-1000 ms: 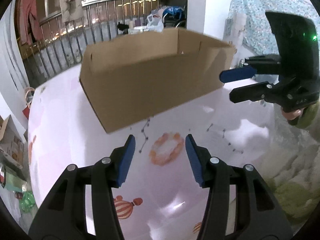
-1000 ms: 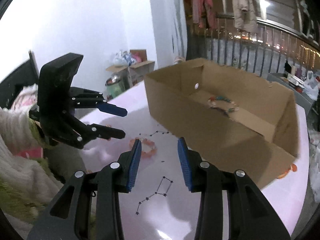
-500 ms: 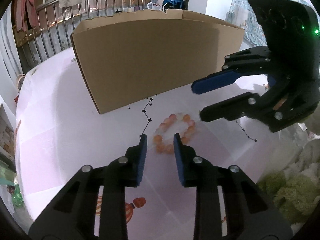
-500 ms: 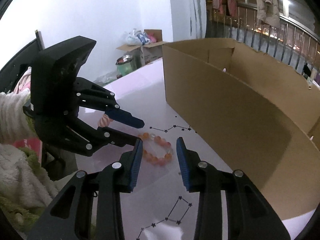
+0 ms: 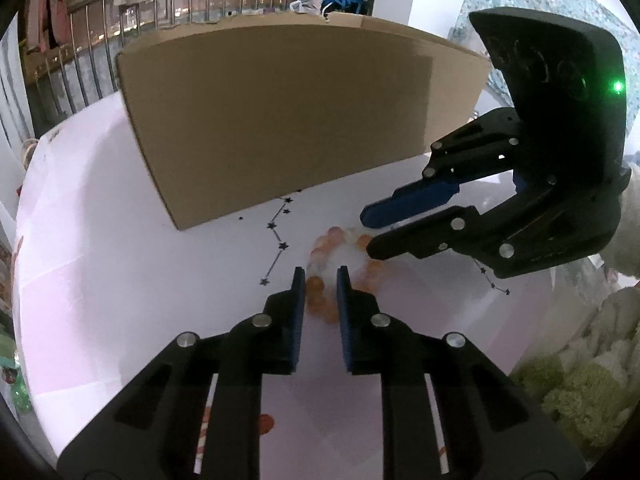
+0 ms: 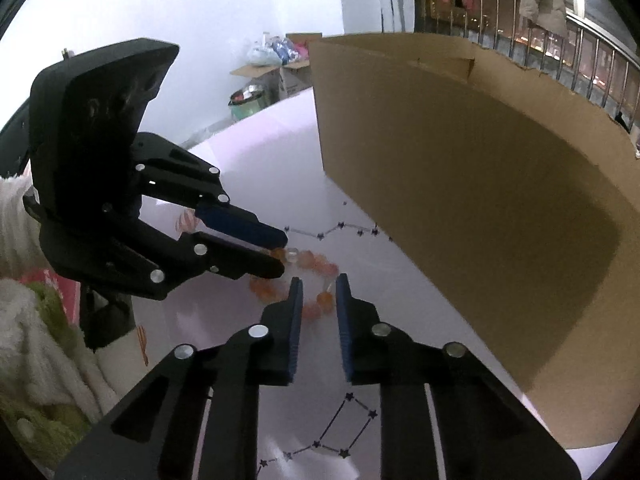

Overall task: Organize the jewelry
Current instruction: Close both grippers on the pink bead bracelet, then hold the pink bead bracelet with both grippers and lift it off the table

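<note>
Below the middle of both frames, the orange bead bracelet (image 5: 340, 272) lies on the table (image 5: 120, 300) beside the cardboard box (image 5: 280, 128). The left gripper (image 5: 321, 276) and right gripper (image 6: 318, 284) have just been closing, each straddling beads; whether either pinches yet, I cannot tell. Judged step: grasping; next, lifting it over the box wall.

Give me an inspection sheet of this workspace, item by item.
Surface: pale tablecloth with printed star lines.
Job's things: orange bead bracelet lying on the cloth beside the cardboard box.
Clutter: nothing seen on the cloth.
Grippers: left gripper and right gripper have just been closing, each with bracelet beads between its jaws; a firm pinch cannot be confirmed.
Cables: nothing seen.
Surroundings: metal railing, hanging clothes, fluffy sleeve.
</note>
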Demonstrator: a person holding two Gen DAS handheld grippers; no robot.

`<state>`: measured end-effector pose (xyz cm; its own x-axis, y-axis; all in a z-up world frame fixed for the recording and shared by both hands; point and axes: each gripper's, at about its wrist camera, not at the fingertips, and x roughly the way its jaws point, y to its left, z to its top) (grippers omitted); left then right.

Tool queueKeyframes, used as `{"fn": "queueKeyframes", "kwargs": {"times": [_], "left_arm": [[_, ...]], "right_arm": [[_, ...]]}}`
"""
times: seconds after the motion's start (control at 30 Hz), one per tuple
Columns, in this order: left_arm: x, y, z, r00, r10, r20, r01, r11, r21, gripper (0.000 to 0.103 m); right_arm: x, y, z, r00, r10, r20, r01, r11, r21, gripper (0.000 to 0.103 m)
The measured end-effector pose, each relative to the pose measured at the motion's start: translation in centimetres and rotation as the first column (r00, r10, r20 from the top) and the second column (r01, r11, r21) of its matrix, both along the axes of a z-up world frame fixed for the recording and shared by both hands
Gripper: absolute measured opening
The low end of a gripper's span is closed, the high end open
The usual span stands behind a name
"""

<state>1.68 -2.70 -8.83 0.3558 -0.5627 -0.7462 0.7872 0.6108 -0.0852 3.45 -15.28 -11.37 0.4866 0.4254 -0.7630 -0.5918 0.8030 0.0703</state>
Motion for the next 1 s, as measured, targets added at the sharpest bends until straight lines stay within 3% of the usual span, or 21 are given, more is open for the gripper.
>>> {"fn": "queueKeyframes", "kwargs": {"times": [0.8, 1.0], "left_arm": [[-1.1, -6.5, -0.4, 0.986, -0.164, -0.011, 0.163, 0.986, -0.034, 0.015], [-1.1, -5.7, -0.3, 0.987, -0.157, -0.017, 0.157, 0.988, -0.013, 0.016]], "right_arm": [[-5.3, -7.3, 0.7, 0.982, -0.184, -0.03, 0.183, 0.983, -0.025, 0.014], [-5.2, -8.0, 1.4, 0.978, -0.209, -0.011, 0.209, 0.978, -0.001, 0.015]]}}
